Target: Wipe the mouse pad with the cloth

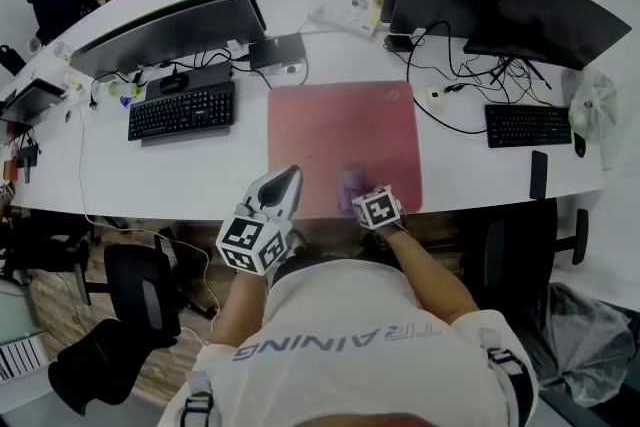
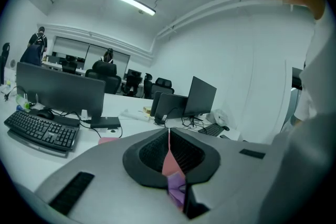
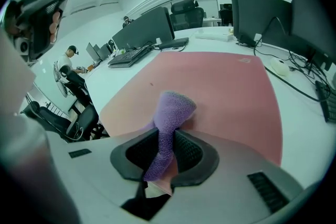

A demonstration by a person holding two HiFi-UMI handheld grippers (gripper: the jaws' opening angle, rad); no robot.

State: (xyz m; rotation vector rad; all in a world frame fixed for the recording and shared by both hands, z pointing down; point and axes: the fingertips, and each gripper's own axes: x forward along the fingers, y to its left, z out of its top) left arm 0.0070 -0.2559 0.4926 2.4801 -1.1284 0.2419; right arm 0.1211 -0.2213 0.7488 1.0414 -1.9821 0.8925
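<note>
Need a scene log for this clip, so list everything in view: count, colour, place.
desk: one, white, spans the head view
mouse pad: one, pink, desk centre
cloth: one, purple, on the pad's front edge
monitors: at least three, black, along the desk's back
keyboards: two, black, one left and one right of the pad
power strip: one, white, behind the pad
office chairs: two, black, at the desk's front
person: one, white shirt, bottom of the head view
left gripper: grey, jaws shut on nothing, by the pad's front left corner
right gripper: grey, jaws shut on the cloth
</note>
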